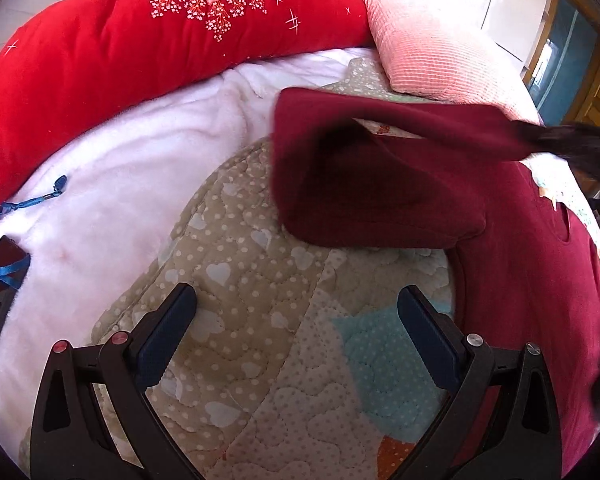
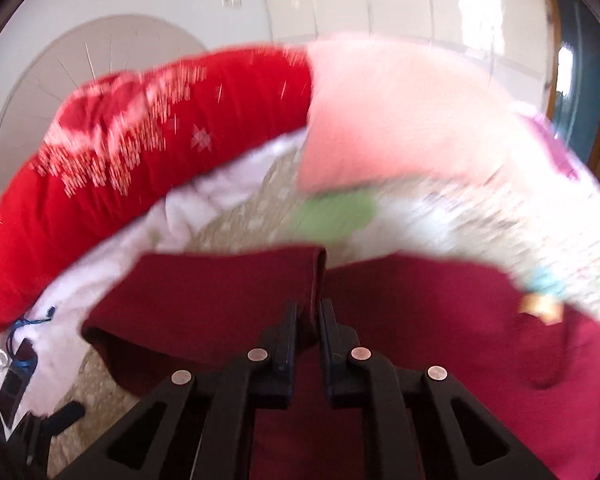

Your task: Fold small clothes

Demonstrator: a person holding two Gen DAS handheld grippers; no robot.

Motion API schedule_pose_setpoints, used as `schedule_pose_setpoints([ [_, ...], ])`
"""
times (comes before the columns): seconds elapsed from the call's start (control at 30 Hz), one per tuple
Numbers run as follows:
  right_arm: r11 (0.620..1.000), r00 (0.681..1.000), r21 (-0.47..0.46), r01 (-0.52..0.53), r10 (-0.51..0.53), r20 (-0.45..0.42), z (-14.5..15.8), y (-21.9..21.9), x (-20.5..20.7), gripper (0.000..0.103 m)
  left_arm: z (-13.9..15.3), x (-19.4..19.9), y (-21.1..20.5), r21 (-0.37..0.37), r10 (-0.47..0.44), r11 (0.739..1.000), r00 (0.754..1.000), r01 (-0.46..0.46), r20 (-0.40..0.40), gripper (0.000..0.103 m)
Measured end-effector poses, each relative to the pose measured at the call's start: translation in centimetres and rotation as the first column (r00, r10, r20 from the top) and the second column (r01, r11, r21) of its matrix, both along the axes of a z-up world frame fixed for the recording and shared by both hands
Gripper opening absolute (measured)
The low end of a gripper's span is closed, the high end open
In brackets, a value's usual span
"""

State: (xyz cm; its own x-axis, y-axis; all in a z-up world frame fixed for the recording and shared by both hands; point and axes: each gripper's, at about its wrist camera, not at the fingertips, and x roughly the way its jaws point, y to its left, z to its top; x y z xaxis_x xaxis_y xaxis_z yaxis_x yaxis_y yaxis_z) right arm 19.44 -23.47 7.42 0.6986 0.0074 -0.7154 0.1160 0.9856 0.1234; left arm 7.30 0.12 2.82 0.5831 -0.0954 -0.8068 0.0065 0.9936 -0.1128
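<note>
Two black tongs work over a heart-quilted beige bedspread [image 1: 236, 248]: the right gripper [image 2: 308, 320] is clamped on a sleeve of the dark maroon knit garment [image 1: 380, 184], lifting it, while the left gripper [image 1: 296, 312] gapes wide, empty, above the quilt.

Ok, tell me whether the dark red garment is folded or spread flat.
Partly folded: the right tongs lift a sleeve of the dark red garment over it.
</note>
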Motion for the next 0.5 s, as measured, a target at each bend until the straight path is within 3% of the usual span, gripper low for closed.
schedule_pose_setpoints([
  [0.17,0.986,0.988,-0.109,0.127,-0.116,0.098,5.3,-5.4,-7.2,0.009,0.6,-0.6,-0.1,-0.010,0.004,1.000,0.999,-0.004,0.034,0.101],
  [0.27,0.950,0.962,-0.170,0.261,-0.241,0.127,6.0,-9.7,-11.7,0.009,0.8,-0.8,-0.4,-0.009,-0.003,1.000,0.999,0.004,0.042,0.101],
  [0.4,0.886,0.903,-0.178,0.429,-0.425,0.060,3.6,-17.0,-16.5,0.009,0.8,-1.3,-1.0,-0.001,-0.019,1.000,0.999,0.019,0.047,0.101],
  [0.5,0.868,0.879,-0.173,0.465,-0.476,-0.026,0.6,-19.9,-17.5,0.009,0.9,-1.3,-1.6,0.009,-0.037,0.999,0.998,0.036,0.058,0.101],
])
